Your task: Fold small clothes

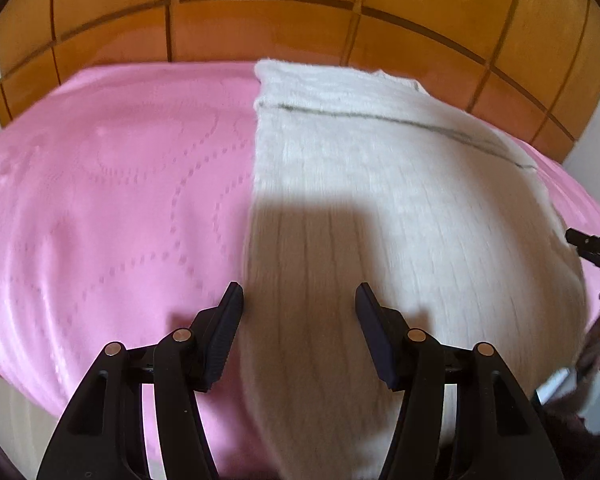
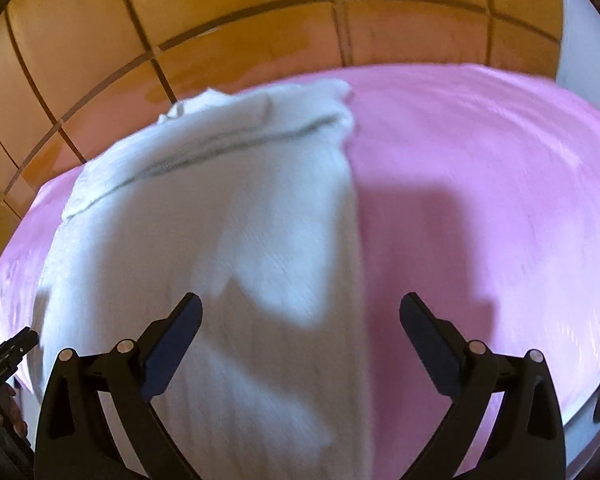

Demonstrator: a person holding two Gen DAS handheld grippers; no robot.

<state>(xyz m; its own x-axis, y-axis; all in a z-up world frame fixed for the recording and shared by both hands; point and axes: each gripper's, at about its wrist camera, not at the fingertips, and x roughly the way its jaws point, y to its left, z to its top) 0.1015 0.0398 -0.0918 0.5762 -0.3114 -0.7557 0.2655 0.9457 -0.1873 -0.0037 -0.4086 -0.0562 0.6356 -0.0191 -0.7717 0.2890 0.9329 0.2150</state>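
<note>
A white ribbed knit garment (image 1: 380, 208) lies spread lengthwise on the pink blanket (image 1: 108, 184), with a thin dark stripe across its far part. My left gripper (image 1: 299, 294) hangs open over the garment's left edge, nothing between its fingers. In the right wrist view the same garment (image 2: 220, 240) fills the left half, and my right gripper (image 2: 300, 304) stands open above its right edge, empty. The other gripper's black tip (image 1: 592, 246) shows at the right rim of the left wrist view.
A wooden headboard (image 1: 300, 20) with dark grooves rises behind the bed. The pink blanket (image 2: 480, 200) stretches right of the garment. A white wall (image 2: 588, 40) shows at the far right. Part of a hand (image 2: 4, 404) sits at the lower left edge.
</note>
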